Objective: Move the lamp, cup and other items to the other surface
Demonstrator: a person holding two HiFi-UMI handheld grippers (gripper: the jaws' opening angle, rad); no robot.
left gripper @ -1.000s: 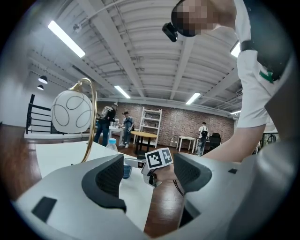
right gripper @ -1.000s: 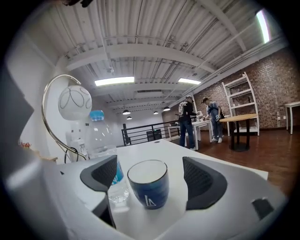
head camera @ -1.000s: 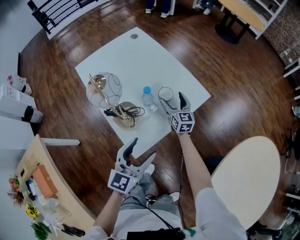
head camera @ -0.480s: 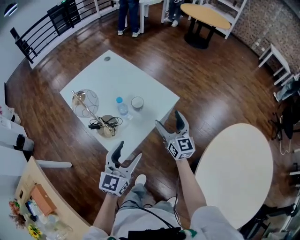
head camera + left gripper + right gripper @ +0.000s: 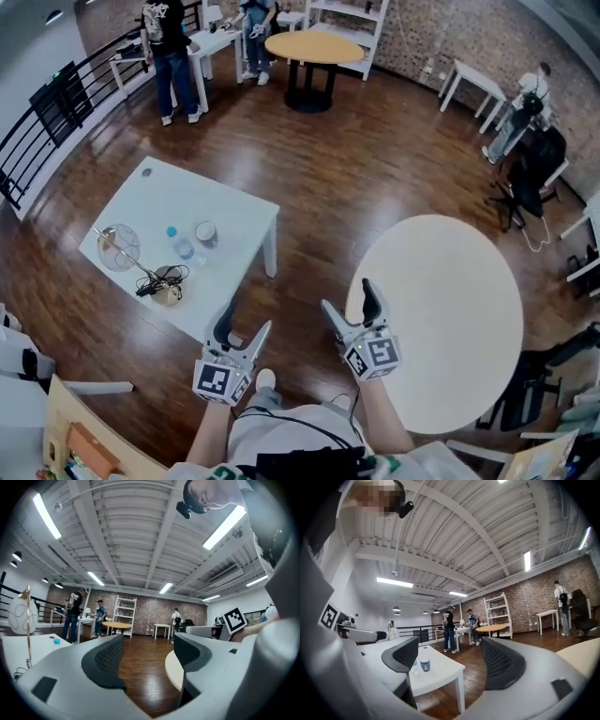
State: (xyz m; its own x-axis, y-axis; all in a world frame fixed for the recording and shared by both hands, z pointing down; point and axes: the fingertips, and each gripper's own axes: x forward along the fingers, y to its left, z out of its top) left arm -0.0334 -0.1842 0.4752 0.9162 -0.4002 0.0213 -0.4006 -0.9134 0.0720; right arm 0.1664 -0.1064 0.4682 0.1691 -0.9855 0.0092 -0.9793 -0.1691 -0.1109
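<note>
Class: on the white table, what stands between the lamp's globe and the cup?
A bottle with a blue cap stands between the lamp and the cup; the head view shows it.

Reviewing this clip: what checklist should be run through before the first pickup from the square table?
1. Left gripper open and empty: ok.
2. Right gripper open and empty: ok.
3. Lamp, bottle and cup all on the square table: ok.
4. Round table shows bare top for set-down: ok.
5. Grippers close to the items: not ok; both are held well short of them.
6. Cord by the lamp's base free, not plugged in: cannot tell.
</note>
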